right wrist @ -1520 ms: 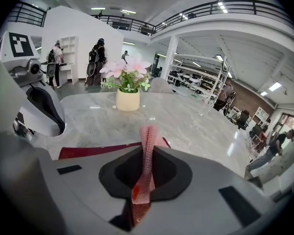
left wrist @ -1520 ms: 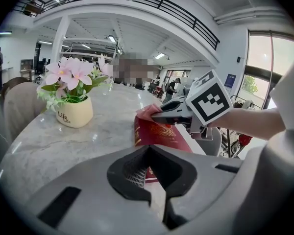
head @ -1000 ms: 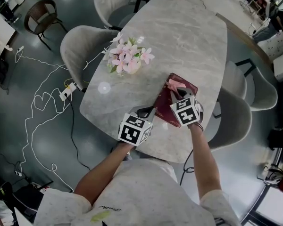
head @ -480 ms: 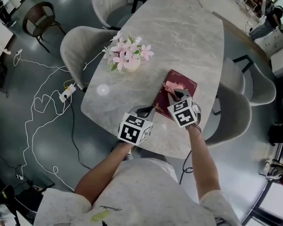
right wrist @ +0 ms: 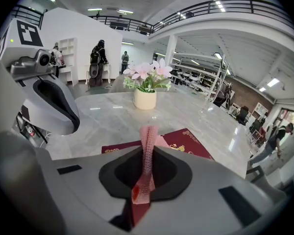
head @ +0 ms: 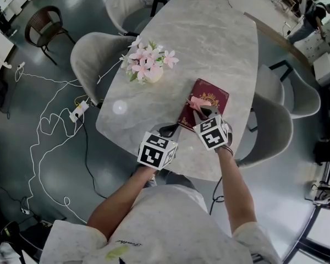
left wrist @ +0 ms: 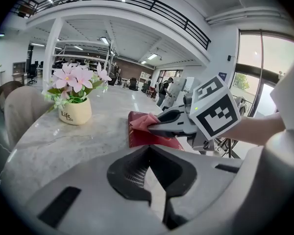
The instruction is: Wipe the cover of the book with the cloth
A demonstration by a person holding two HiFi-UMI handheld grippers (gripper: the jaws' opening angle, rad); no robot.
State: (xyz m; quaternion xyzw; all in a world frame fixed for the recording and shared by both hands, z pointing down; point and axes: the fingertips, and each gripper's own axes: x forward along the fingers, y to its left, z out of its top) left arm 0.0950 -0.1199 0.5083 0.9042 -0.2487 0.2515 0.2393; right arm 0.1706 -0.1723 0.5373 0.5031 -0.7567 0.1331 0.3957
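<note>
A dark red book point(head: 209, 95) with gold print lies on the marble table point(head: 209, 32) near its front right edge. My right gripper point(head: 201, 111) is shut on a pink cloth point(head: 196, 102) and presses it onto the cover's left middle. In the right gripper view the cloth point(right wrist: 148, 141) runs up between the jaws, with the book point(right wrist: 188, 142) under it. My left gripper point(head: 168, 130) is shut on nothing, just left of the book's near corner. The left gripper view shows the book point(left wrist: 146, 136), the cloth point(left wrist: 147, 122) and the right gripper point(left wrist: 159, 127).
A cream pot of pink flowers point(head: 152, 66) stands on the table, left of and beyond the book. Grey chairs point(head: 92, 55) point(head: 270, 131) ring the table. White cables and a power strip point(head: 78, 108) lie on the floor at left.
The right gripper has drawn the cloth back toward me across the cover, from the far part to the middle. The left gripper has stayed in place.
</note>
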